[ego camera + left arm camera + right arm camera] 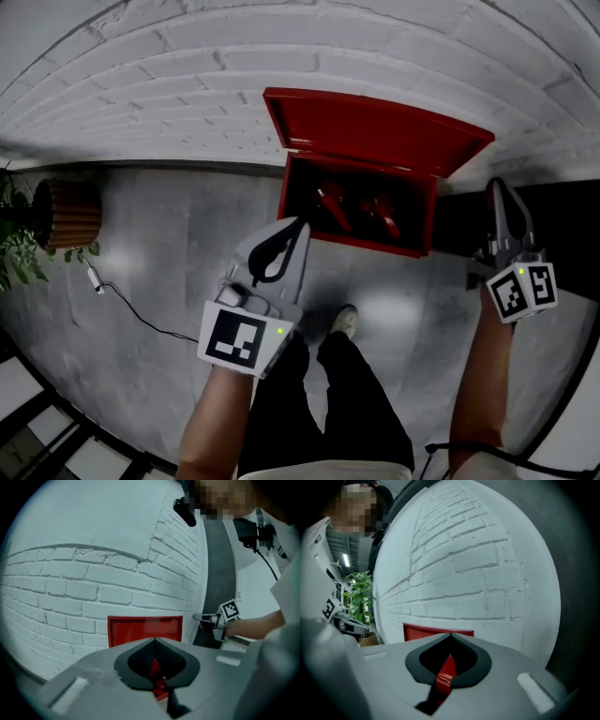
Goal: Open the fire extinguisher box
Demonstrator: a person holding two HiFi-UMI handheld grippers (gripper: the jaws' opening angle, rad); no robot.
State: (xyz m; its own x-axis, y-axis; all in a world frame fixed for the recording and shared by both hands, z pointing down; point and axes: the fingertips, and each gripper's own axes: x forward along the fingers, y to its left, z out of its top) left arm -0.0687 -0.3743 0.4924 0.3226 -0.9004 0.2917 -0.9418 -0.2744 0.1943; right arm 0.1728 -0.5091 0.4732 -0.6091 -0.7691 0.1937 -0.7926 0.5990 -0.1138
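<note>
The red fire extinguisher box (pixel 361 246) stands on the floor against the white brick wall, its lid (pixel 375 131) raised and leaning back. Two red extinguishers (pixel 333 206) lie inside. My left gripper (pixel 301 223) hovers just in front of the box's left part, jaws shut and empty. My right gripper (pixel 495 183) is held to the right of the box, level with the lid's right corner, also shut with nothing in it. The left gripper view shows the lid (pixel 145 630) beyond the closed left gripper (pixel 154 640). In the right gripper view the lid (pixel 436 632) sits behind the closed right gripper (pixel 451 634).
A potted plant (pixel 66 214) in a wooden tub stands by the wall at the left, and a thin cable (pixel 131 309) trails across the grey floor. My legs and a shoe (pixel 345 322) are just in front of the box. A dark panel (pixel 562 225) lies at the right.
</note>
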